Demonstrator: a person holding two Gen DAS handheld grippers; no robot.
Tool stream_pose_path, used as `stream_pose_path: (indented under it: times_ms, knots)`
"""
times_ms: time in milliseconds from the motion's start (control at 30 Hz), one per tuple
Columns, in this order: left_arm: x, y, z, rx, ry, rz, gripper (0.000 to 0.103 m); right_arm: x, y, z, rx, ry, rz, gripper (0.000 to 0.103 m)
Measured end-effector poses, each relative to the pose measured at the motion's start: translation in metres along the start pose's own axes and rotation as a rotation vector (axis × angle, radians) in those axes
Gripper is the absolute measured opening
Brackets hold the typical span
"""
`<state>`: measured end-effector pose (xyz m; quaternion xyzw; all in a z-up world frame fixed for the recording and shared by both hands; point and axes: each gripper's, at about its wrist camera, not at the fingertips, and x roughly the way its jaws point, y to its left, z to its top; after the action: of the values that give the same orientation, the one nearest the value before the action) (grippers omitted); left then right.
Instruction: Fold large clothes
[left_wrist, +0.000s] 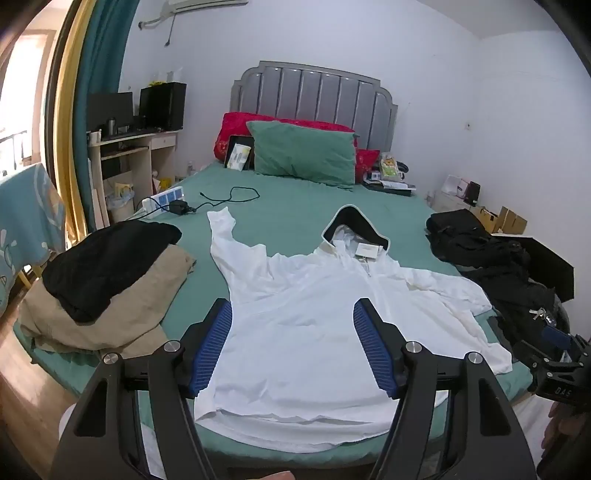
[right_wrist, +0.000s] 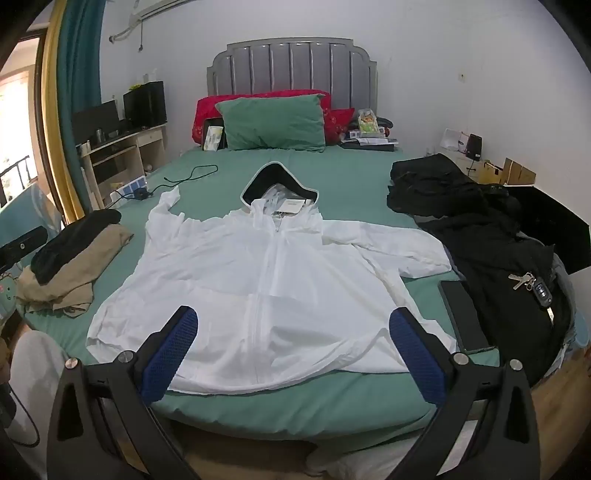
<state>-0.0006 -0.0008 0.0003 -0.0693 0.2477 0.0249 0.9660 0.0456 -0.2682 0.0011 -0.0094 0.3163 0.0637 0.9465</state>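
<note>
Left wrist view: a white hooded jacket (left_wrist: 314, 314) lies spread flat, zipped front up, on the green bed (left_wrist: 288, 210), hood toward the pillows and sleeves out to both sides. The left gripper (left_wrist: 293, 325) hovers above its lower half, jaws wide and empty. In the right wrist view the right gripper (right_wrist: 293, 328) hangs over the hem, jaws spread as wide, gripping nothing. Folded clothes (right_wrist: 70, 254) sit left of the jacket; black clothes (right_wrist: 480, 229), keys (right_wrist: 532, 284) and a phone (right_wrist: 463, 314) lie right.
</note>
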Motion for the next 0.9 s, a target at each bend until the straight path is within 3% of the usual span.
stream_pose_path:
  times_ms: [900]
  knots:
    - [0.003,-0.009,0.000,0.015,0.010,0.002,0.072,0.006,0.003,-0.004,0.003,0.000,-0.005,0.102]
